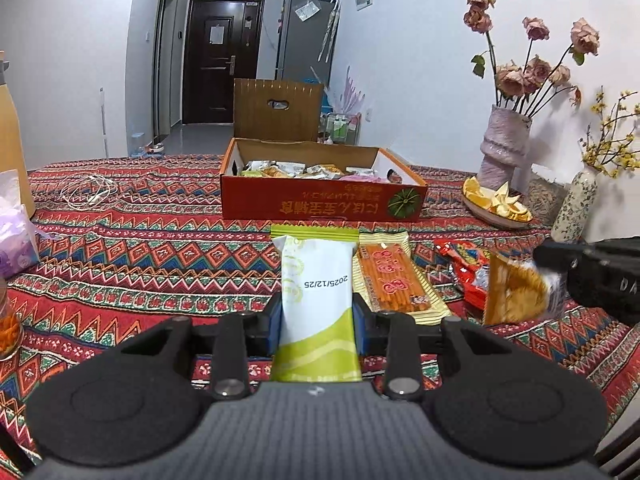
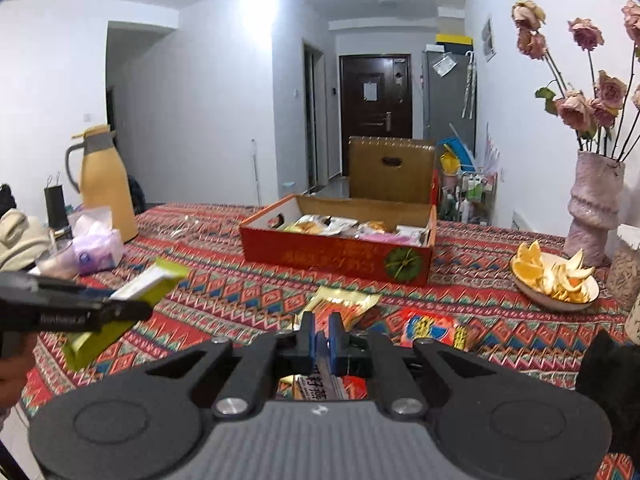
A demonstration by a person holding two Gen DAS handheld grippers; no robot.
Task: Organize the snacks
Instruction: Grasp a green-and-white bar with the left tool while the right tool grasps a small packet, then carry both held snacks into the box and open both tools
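The left gripper (image 1: 318,312) has its jaws clenched on a green-white packet (image 1: 316,304) held above the counter (image 1: 140,248); the right gripper (image 2: 324,346) has its jaws clamped tight on a thin orange packet (image 1: 516,292). Beyond both jaws stands the open red box (image 1: 320,200) of snacks; more packets (image 1: 394,276) lie between

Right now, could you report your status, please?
Left gripper shut on green-white snack packet. Right gripper shut on orange packet. Red box ahead, unobstructed.
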